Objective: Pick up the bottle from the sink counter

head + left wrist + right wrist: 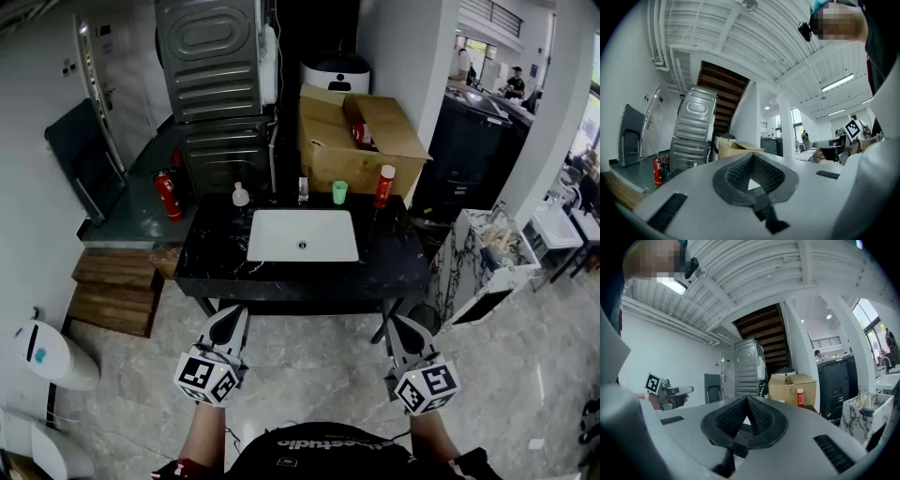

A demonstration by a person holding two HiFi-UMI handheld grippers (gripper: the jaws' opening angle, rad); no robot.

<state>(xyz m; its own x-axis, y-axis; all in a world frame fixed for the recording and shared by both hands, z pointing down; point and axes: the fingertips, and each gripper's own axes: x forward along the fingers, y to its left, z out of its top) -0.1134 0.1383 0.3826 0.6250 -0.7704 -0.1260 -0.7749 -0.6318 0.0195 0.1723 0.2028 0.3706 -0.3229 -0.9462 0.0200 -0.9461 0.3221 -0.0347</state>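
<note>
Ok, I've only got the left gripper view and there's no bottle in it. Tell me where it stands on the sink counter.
Observer: The red bottle, white-capped, stands upright at the back right of the black counter, right of the white basin.
Operator: Name anything I could mistake for it.
Observer: A smaller pale bottle stands at the back left, on the other side of the basin from the red one.
Operator: Give me the right gripper's jaws.
Observer: The right gripper has its jaws together, with nothing between them.
</note>
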